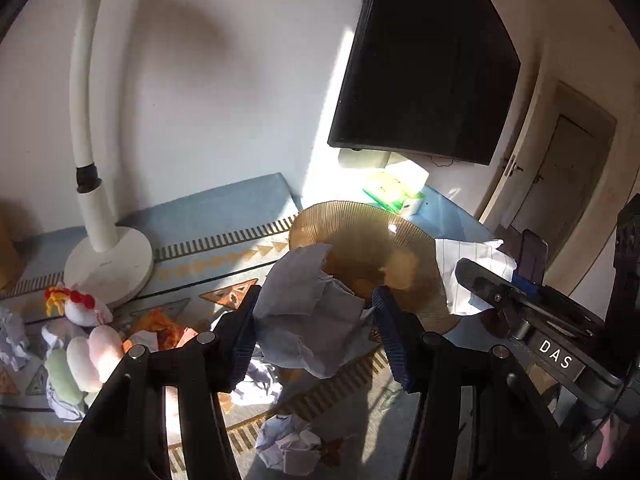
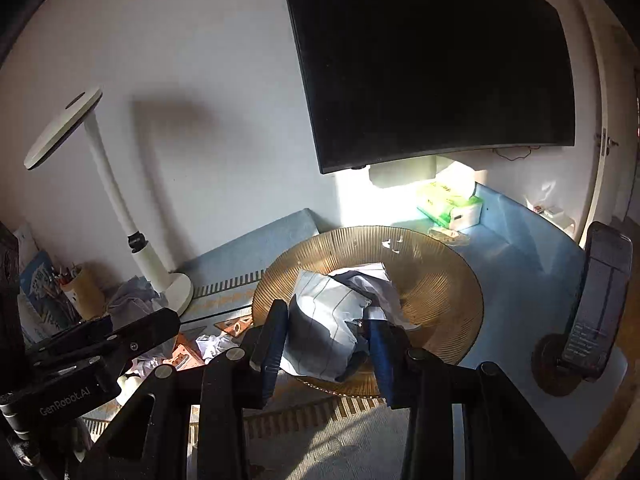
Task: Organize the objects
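My left gripper is shut on a crumpled sheet of grey-white paper, held just in front of a ribbed amber plate on the blue patterned mat. In the right wrist view my right gripper is shut on a crumpled lined sheet, held over the near rim of the same amber plate. The left wrist view shows that lined sheet at the plate's right edge, clamped by one of the right gripper's fingers. More crumpled paper balls lie on the mat below.
A white desk lamp stands at the left, with plush toys beside its base. A green tissue box sits behind the plate under a dark monitor. A phone on a stand is at the right, a pencil cup at the far left.
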Tool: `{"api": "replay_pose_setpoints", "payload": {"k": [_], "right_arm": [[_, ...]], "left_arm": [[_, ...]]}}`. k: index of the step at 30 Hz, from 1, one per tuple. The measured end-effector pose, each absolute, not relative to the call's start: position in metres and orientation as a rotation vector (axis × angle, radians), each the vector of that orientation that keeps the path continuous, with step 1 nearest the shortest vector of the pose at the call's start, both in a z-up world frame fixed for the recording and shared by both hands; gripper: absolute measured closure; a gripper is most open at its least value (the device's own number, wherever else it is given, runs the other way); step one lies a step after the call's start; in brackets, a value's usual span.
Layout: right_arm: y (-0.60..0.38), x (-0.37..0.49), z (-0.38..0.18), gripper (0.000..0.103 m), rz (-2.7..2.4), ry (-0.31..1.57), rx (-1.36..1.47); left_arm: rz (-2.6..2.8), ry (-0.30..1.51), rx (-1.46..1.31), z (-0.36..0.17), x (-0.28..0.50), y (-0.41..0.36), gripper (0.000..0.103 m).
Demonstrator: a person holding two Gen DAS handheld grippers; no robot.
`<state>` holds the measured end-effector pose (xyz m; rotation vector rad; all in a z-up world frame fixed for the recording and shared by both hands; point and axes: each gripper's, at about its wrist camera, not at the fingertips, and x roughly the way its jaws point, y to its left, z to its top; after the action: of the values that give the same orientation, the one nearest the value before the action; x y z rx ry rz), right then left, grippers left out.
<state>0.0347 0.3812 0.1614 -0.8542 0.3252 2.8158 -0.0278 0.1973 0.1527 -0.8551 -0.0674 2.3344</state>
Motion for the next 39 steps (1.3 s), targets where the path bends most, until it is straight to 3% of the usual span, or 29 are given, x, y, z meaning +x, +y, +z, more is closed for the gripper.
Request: {"api": "replay_pose_setpoints", "payload": {"k": [2,3,4,5,6,7,13,21,26,30,35,39], "right_arm": [[0.395,0.016,0.152,0.063,2.773,0.328,-0.905],[0.401,0.009,0.147,0.058,2.760,0.324,-0.934],[0.408,0.004,0.140,0.048,2.744,0.315,-0.980],[0.412,0.000,0.133,0.041,2.730,0.310,-1.027],[0.415,0.001,0.128,0.041,2.719,0.313,-1.056],[0.416,0.005,0.125,0.041,2.718,0.320,-1.059],[0.412,0.043,0.133,0.041,2.732,0.308,-0.978],[0.339,0.082,0.169,0.041,2.996,0.294,-0.884],[0.286,0.091,0.125,0.041,3.070,0.288,-0.898],[0.261,0.090,0.070,0.041,3.042,0.278,-0.938],[0.253,0.088,0.054,0.041,3.009,0.233,-0.972],[0.249,0.079,0.047,0.041,2.969,0.200,-1.052]], "left_arm": [[2.288,-0.090,-0.862,0.149,-0.046,0.221,0.050],[2.277,-0.084,-0.869,0.147,-0.053,0.232,0.048],[2.253,-0.088,-0.877,0.143,-0.061,0.242,0.045],[2.222,-0.088,-0.897,0.138,-0.068,0.253,0.028],[2.222,-0.084,-0.919,0.133,-0.074,0.260,0.011],[2.223,-0.093,-0.921,0.129,-0.076,0.264,0.010],[2.219,-0.085,-0.913,0.127,-0.058,0.255,0.010],[2.372,-0.152,-0.756,0.155,0.016,0.171,0.010],[2.636,-0.174,-0.735,0.150,0.062,0.088,0.010],[2.804,-0.152,-0.819,0.110,0.074,0.037,0.010],[2.835,-0.198,-0.931,0.061,0.064,0.021,0.011],[2.875,-0.153,-0.934,0.057,0.065,0.024,0.010]]}}
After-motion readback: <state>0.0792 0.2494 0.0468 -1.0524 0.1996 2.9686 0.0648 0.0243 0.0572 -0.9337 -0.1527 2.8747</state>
